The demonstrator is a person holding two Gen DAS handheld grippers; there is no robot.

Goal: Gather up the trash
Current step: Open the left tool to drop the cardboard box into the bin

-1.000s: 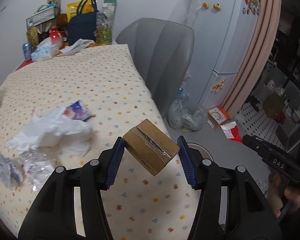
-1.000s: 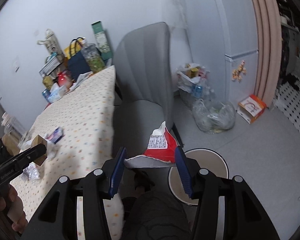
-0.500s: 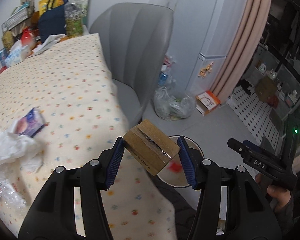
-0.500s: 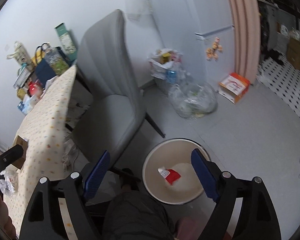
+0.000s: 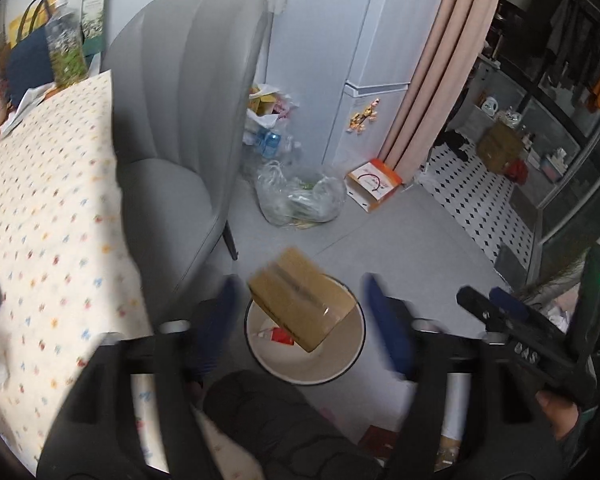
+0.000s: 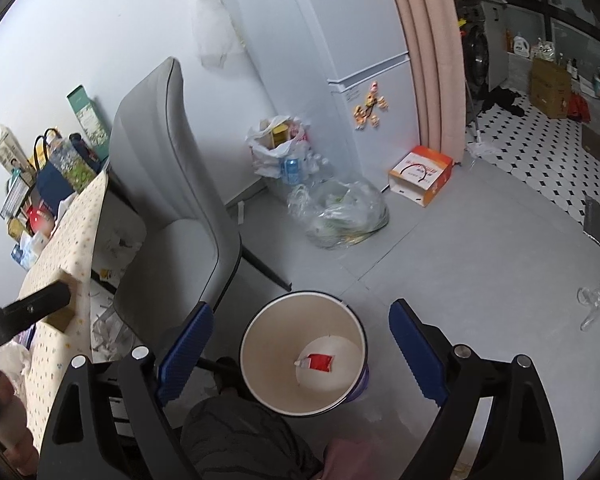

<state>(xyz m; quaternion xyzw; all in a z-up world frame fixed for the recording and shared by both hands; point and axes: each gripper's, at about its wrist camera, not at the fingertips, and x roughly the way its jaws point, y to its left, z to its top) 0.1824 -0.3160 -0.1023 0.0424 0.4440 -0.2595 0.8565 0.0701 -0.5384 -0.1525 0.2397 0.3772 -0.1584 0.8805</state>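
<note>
The left gripper [image 5: 300,320], jaws spread, has the cardboard box [image 5: 302,304] loose above the bin [image 5: 356,360] at six o'clock; right gripper [image 6: 300,352] gapes empty; next, the table.

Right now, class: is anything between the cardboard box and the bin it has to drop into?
Nothing visible is. The cardboard box sits loose between the open fingers of the left gripper, directly above the open mouth of the bin. The bin holds only a red packet at the bottom. The chair stands off to the side.
</note>
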